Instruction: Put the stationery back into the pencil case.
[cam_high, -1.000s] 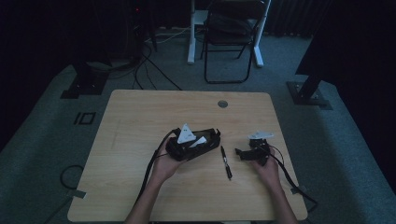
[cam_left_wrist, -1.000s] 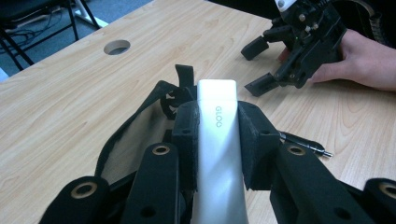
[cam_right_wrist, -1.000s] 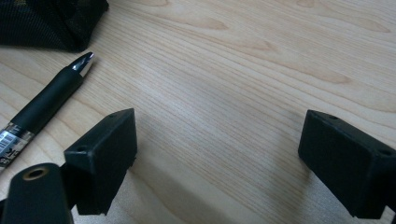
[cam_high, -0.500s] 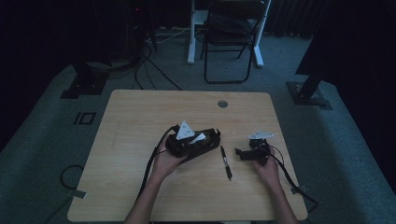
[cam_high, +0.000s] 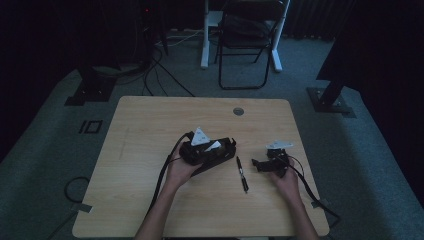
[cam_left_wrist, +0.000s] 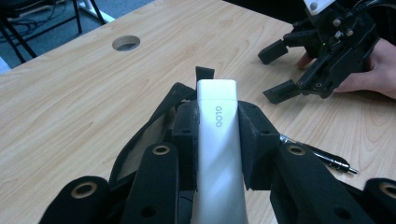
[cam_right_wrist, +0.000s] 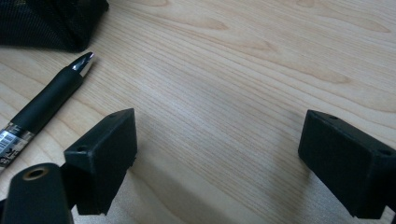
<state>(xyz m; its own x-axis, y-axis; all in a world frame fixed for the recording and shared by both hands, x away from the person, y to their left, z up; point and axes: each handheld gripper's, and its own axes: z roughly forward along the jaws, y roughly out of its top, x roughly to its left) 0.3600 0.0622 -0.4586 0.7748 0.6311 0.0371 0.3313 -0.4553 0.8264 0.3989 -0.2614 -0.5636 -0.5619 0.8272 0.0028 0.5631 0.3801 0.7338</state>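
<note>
Left claw (cam_left_wrist: 215, 135) has its pads pressed on a white glue stick (cam_left_wrist: 218, 140), holding it over the mouth of a black pouch (cam_left_wrist: 144, 140) — the landmark here. Right claw (cam_right_wrist: 224, 158) rests wide apart and empty on the counter (cam_high: 150, 125), to the pouch's right, with a black pen (cam_high: 242, 173) lying between them. Likely risk: the pouch mouth looks slack, so the stick could catch its edge and tip out — or push the pouch away.
</note>
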